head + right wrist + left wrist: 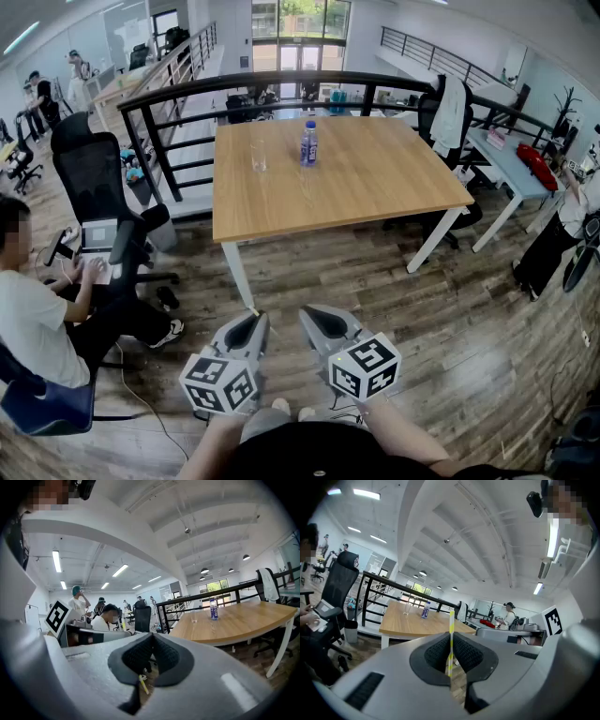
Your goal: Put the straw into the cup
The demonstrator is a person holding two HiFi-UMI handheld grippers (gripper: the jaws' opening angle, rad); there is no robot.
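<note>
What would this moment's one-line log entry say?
left gripper: shut on straw | cup: on table, ahead | straw: not in cup

1. From where I stand, nothing reads as a word, brand or number.
2. Bottle (pixel 308 143), towards 12 o'clock on the table (pixel 375 197): it has a blue and white label, but the print is too small to read.
3. Left gripper (pixel 251 321) and right gripper (pixel 317 317), at 6 o'clock in the head view: each cube carries black-and-white square markers, patterns only, with no letters or digits.
</note>
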